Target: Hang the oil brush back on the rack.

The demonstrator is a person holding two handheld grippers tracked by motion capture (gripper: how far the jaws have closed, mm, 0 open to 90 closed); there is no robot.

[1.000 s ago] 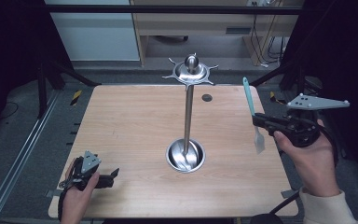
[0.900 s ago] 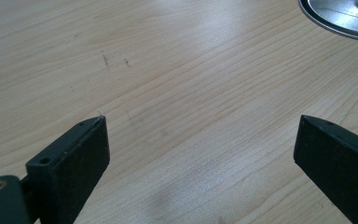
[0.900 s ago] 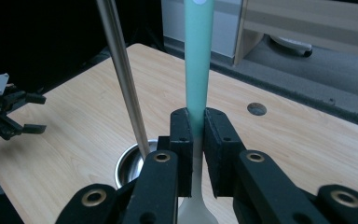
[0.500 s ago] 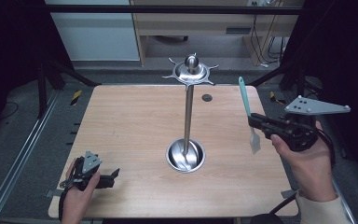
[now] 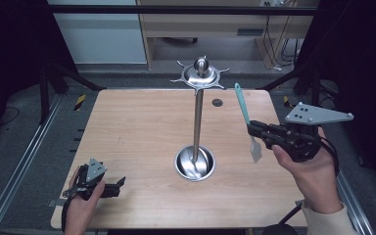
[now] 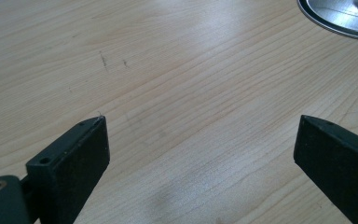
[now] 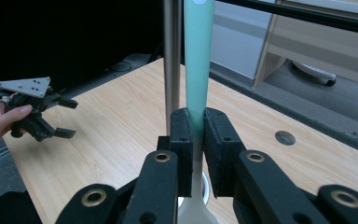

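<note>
A steel utensil stand rises from the table's middle: a round base [image 5: 195, 163], a thin pole [image 5: 197, 122] and a hooked top disc [image 5: 200, 74]. My right gripper [image 5: 252, 130] is shut on a spatula with a teal handle [image 5: 243, 105] and a pale blade [image 5: 255, 149], held upright above the table to the right of the pole. In the right gripper view the teal handle [image 7: 198, 60] stands between the jaws with the pole [image 7: 171, 60] just behind it. My left gripper [image 5: 120, 186] rests open low at the table's front left, nothing between its fingers [image 6: 81, 154].
The wooden table [image 5: 137, 127] has a small dark hole [image 5: 217, 102] near its back edge. The rim of the stand's base [image 6: 340, 18] lies ahead of the left gripper. A desk and cables stand beyond the table's far side.
My right gripper has carried the spatula leftward, closer to the stand's pole. The left gripper has stayed put.
</note>
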